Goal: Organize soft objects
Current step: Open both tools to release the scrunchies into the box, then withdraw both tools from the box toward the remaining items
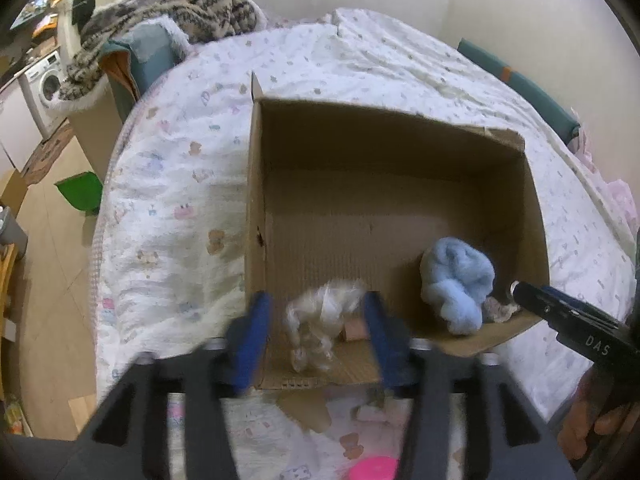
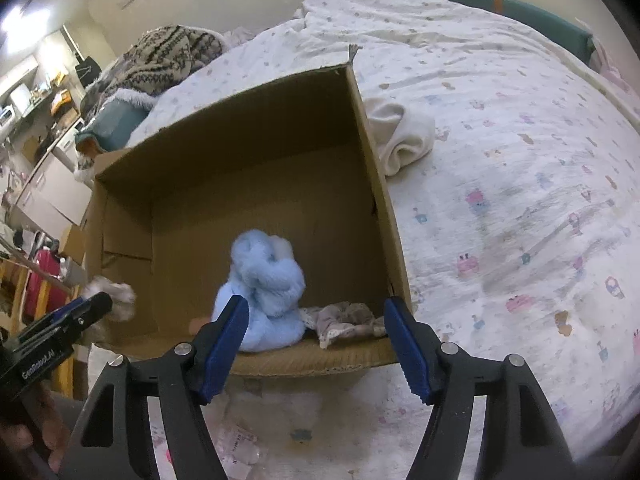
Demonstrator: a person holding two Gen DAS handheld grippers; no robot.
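left gripper (image 1: 316,320): jaws spread, white fluffy toy (image 1: 320,320) loose between them, over the box's near-left corner
right gripper (image 2: 316,336): jaws wide, holding nothing, at box's near edge
box (image 1: 256,184): blue plush (image 2: 260,280) and patterned cloth (image 2: 344,318) inside, near right
step tip: let the toy fall clear of the wall
left out: white cloth (image 2: 404,136) right of box
surface: printed bedsheet (image 2: 520,200)
room: washing machine (image 1: 44,88) far left

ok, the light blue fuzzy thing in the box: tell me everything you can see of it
The light blue plush bundle is fleecy, like a soft towel or toy twisted into knotted lobes; which one is unclear. It sits slumped on the floor of the open cardboard box, near the box's front edge. A crumpled grey patterned cloth lies against its base. The right gripper is open just in front of it, not touching; one finger pad overlaps it in the right wrist view only.
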